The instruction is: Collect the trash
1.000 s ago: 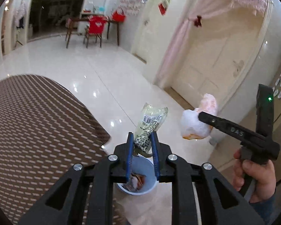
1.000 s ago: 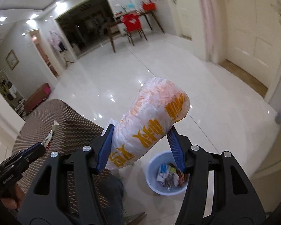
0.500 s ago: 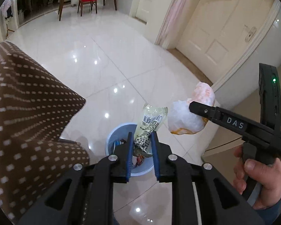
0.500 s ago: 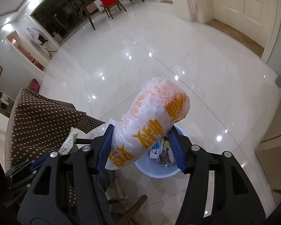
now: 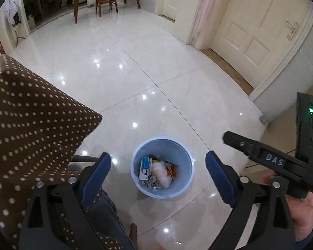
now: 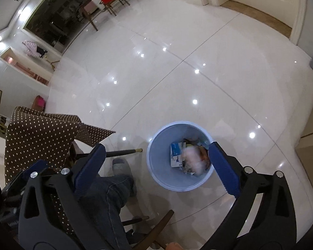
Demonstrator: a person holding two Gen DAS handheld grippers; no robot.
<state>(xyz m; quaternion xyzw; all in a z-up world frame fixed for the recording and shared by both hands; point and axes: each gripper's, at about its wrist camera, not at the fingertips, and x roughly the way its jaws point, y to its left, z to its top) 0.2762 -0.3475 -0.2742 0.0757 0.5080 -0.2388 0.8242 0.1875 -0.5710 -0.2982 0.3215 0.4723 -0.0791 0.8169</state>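
Both the left gripper (image 5: 157, 166) and right gripper (image 6: 156, 156) are hanging empty, jaws just opened wide, over the blue bin (image 5: 185, 179), where a blurred pale bag (image 6: 195, 159) seems to be lying.

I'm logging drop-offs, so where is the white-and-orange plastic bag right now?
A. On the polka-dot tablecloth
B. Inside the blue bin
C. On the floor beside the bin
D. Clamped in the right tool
B: the white-and-orange plastic bag lies among the trash inside the blue bin, and both tools are open with nothing between their pads.
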